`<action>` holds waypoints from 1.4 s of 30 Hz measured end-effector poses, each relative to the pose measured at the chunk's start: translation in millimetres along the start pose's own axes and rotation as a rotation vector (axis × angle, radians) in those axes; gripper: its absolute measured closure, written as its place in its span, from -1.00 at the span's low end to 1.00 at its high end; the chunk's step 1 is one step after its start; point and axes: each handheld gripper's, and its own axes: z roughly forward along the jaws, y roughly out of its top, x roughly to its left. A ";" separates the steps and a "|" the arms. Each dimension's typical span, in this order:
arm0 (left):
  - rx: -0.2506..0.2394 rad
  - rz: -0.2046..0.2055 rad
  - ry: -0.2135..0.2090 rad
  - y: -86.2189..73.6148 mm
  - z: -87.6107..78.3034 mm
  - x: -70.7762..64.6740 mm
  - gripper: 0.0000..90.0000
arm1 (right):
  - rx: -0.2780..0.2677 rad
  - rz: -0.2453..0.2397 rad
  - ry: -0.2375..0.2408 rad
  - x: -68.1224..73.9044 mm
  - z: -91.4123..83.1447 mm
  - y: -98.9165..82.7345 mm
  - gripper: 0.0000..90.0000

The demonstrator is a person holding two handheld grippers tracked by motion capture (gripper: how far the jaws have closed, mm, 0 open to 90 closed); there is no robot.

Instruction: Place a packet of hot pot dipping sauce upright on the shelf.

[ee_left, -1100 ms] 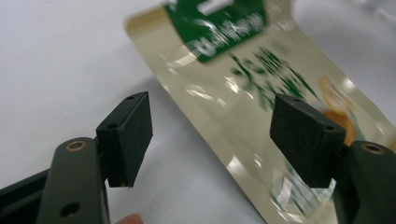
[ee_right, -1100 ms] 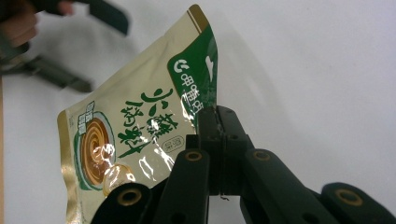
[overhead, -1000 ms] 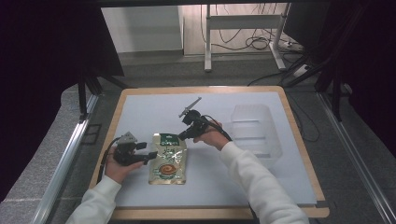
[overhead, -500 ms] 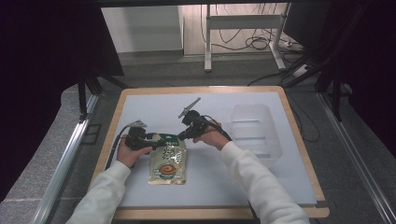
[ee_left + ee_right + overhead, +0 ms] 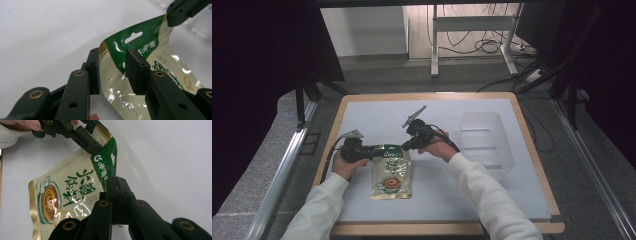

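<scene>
A pouch (image 5: pixel 392 175) with a green top band and a cream and gold body lies on the white mat (image 5: pixel 377 117), its top edge lifted. My right gripper (image 5: pixel 405 146) is shut on the top right corner; in the right gripper view the pads (image 5: pixel 123 185) pinch the green band of the pouch (image 5: pixel 67 187). My left gripper (image 5: pixel 374 150) sits at the top left corner. Its jaws have just been closing, and in the left gripper view the pouch (image 5: pixel 132 45) edge passes between the pads (image 5: pixel 135 71) with a gap still showing around my left gripper (image 5: pixel 113 72).
A clear plastic container (image 5: pixel 484 137) stands on the mat to the right of my right hand. The mat lies on a wooden-edged table (image 5: pixel 532 145). Dark floor, cables and a metal stand leg lie beyond the far edge.
My left gripper has moved right, from beside the pouch onto its top left corner, and its jaws have narrowed around that edge. The right gripper has kept its hold and place.
</scene>
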 end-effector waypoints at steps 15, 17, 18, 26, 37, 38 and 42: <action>-0.014 0.068 -0.002 3.0 -7.8 -7.3 1.00 | -0.001 0.005 -0.007 -0.8 -1.9 -3.0 0.98; -0.021 0.073 -0.014 3.5 -8.9 -7.7 1.00 | 0.001 0.007 -0.009 -1.0 -2.3 -3.3 0.98; -0.022 0.077 -0.017 3.7 -9.5 -7.9 1.00 | 0.000 0.011 -0.007 -1.3 -2.6 -3.6 0.98; -0.032 0.092 -0.042 4.5 -14.0 -11.1 1.00 | -0.002 0.022 0.004 -3.8 -3.3 -5.3 0.96; -0.043 0.133 -0.079 7.5 -18.6 -19.7 1.00 | -0.014 0.059 -0.001 -13.4 6.7 0.0 0.21; -0.046 0.132 -0.081 7.7 -18.6 -20.0 1.00 | -0.010 0.055 0.005 -13.8 9.1 1.2 0.19; -0.054 0.127 -0.090 8.2 -20.2 -20.2 1.00 | 0.037 0.050 0.033 -15.2 24.2 3.7 0.15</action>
